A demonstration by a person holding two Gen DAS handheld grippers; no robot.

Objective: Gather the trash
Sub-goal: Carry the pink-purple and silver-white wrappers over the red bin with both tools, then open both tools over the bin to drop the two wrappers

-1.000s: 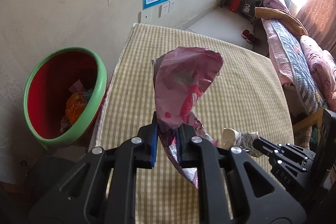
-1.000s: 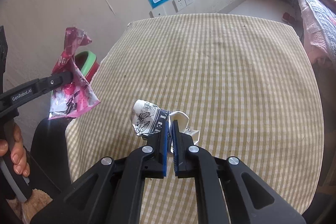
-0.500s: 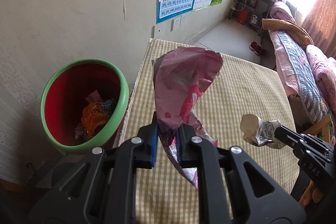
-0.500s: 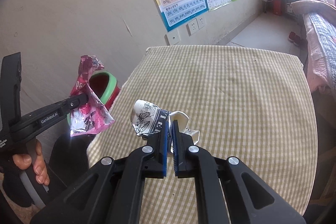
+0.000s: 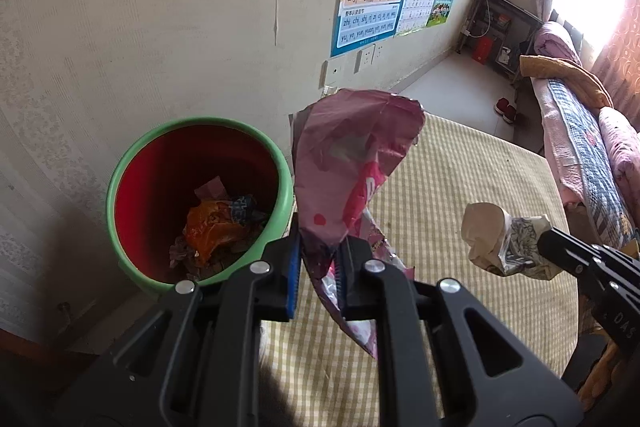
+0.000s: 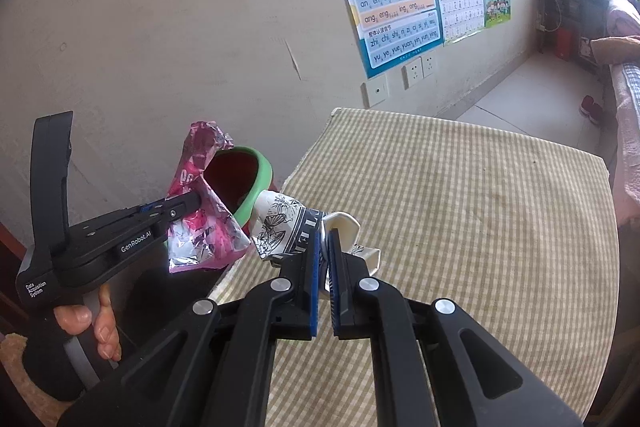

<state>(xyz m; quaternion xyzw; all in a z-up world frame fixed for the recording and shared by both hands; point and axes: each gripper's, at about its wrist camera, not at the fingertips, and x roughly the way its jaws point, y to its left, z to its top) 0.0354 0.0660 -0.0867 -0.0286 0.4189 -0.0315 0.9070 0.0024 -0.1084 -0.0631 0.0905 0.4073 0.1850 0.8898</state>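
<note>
While both grippers are in the air by the table's left edge, each is clamped on one piece of trash. Left gripper point(image 5: 316, 267) pinches a pink foil wrapper point(image 5: 352, 163) near its lower part; the wrapper stands up above the pads, with a torn tail hanging below them. Right gripper point(image 6: 325, 259) is closed tight on a crushed paper cup point(image 6: 288, 227), white with black print, which sticks out to the left of the pads. Bin point(image 5: 124, 167), green rim and red inside, sits on the floor against the wall just off the table's left edge point(image 6: 304, 163), already holding orange and grey scraps. Wrapper hangs beside the bin's rim, over the table edge. Cup is over the checked tablecloth point(image 6: 480, 211), not touching it. A hand point(image 6: 94, 323) grips the left gripper's handle.
</note>
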